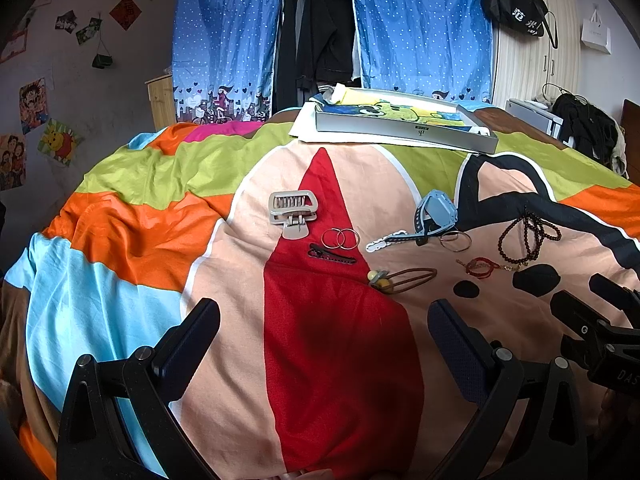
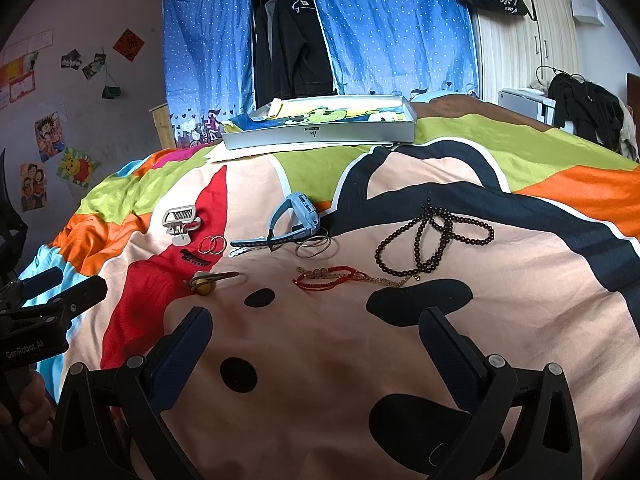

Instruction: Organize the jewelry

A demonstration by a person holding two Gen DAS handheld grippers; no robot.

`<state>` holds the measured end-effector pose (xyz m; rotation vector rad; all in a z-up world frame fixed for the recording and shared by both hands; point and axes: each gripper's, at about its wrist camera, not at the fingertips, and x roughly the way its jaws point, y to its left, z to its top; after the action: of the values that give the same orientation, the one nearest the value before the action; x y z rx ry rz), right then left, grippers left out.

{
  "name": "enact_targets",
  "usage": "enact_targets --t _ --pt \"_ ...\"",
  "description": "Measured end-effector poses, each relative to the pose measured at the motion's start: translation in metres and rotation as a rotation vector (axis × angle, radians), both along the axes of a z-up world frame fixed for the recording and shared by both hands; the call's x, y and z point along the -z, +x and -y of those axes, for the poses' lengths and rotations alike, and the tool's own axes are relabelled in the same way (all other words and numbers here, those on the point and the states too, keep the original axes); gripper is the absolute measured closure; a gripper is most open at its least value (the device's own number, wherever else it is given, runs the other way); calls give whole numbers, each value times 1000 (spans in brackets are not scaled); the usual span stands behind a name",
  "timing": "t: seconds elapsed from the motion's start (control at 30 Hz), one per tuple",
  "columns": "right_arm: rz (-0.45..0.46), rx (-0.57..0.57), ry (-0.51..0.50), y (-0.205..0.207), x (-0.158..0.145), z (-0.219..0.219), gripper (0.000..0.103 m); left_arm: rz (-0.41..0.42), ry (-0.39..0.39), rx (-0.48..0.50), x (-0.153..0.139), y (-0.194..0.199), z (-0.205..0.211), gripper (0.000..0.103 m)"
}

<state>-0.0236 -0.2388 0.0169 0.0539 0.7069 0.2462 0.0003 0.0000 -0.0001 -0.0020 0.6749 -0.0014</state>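
Apparently nothing is picked yet: both grippers, left (image 1: 324,316) and right (image 2: 316,324), hover spread apart and empty short of the watch (image 2: 296,220), so choosing one piece comes next.

Both wrist views look forward from low over the near end of the bed (image 1: 132,216), toward the blue curtain (image 1: 224,28) at frame top. Left view sits further left; the right gripper (image 1: 600,320) intrudes at its right edge. Right view sits further right; the left gripper (image 2: 48,300) shows at its left edge. Both share the hair clip (image 1: 292,210), watch (image 1: 436,210), beads (image 1: 528,236) and grey box (image 1: 404,130).
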Motion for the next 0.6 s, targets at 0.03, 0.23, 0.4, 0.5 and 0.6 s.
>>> enact_targets --t 0.03,0.23,0.4,0.5,0.6 --pt "0 0 0 0 0 0 0 0 0 0 0 0 0 1" --pt "-1 1 0 0 0 0 0 -1 0 1 0 0 0 1" --pt "-1 1 1 0 1 0 0 -1 0 1 0 0 0 1" --pt "-2 1 1 0 1 1 0 -2 2 1 0 0 0 1" --pt "-3 2 2 0 -1 -1 0 -2 1 1 0 0 0 1"
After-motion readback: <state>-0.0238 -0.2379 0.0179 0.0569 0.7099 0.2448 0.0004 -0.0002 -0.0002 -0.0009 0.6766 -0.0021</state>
